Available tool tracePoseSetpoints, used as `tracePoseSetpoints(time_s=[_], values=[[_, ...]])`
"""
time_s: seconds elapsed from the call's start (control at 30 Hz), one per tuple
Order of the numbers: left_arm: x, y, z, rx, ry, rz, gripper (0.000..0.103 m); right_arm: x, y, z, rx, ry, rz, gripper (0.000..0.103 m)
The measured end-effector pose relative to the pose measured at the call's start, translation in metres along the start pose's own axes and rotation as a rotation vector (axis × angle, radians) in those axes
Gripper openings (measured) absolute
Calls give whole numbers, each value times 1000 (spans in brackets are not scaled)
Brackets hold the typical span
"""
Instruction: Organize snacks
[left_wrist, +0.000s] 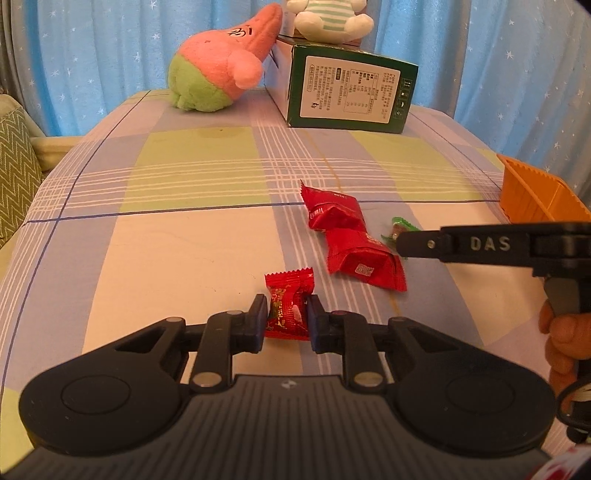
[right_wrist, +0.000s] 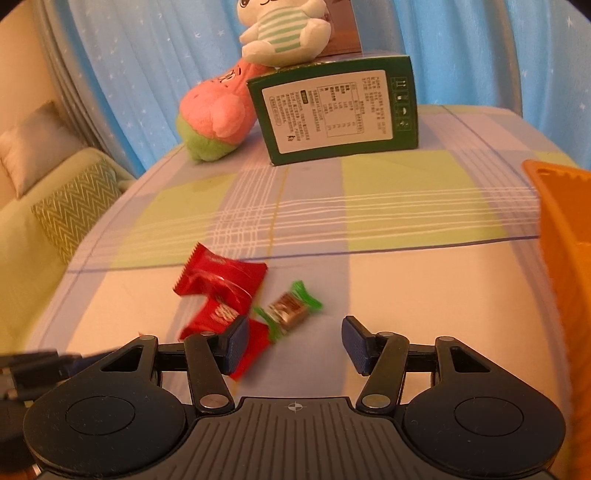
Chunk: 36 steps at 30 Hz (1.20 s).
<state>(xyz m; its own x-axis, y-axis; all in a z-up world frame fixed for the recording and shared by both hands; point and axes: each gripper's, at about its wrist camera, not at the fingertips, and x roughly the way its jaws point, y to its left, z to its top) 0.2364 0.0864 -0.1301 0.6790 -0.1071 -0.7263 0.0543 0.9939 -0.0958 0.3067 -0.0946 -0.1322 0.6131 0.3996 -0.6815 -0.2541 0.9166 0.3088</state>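
Fingers of left gripper (left_wrist: 286, 319) clamp a small red candy (left_wrist: 287, 301) just above the checked bedsheet (left_wrist: 184, 236). Right gripper (right_wrist: 293, 343) fingers spread, holding nothing; green-ended candy (right_wrist: 290, 308) near them, beside two red packets (right_wrist: 218, 284). Orange bin (right_wrist: 565, 236) right; green box (right_wrist: 334, 110) far.

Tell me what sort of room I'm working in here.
Likely a living room or bedroom at home: blue star curtains, plush toys on a checked cloth, and a cushioned sofa alongside.
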Motion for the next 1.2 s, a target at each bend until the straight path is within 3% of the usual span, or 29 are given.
tracePoseSetpoints(time_s=[0.03,0.2,0.43,0.5,0.6,0.83,1.07,1.2], values=[[0,1,0,-2,1,-1,20,3,0,2,15,2,1,39],[0,4,-2,-17,2,-1,20,18,4,8,51,-4,-31,39],[3,2,-2,-19,8,-7,20,28,17,11,-14,-16,-88,39],[2,1,-3,-13,7,-8,20,29,19,9,-58,-16,-97,33],[2,-2,-4,-5,9,-12,20,22,16,3,-75,-16,-79,28],[-8,-18,-11,17,19,-41,20,-19,-2,-21,-38,23,-65,28],[-28,-35,-24,10,41,-78,20,-71,-3,-69,-65,88,-29,29],[-36,-42,-32,6,52,-84,20,-84,3,-84,-119,86,-86,44]])
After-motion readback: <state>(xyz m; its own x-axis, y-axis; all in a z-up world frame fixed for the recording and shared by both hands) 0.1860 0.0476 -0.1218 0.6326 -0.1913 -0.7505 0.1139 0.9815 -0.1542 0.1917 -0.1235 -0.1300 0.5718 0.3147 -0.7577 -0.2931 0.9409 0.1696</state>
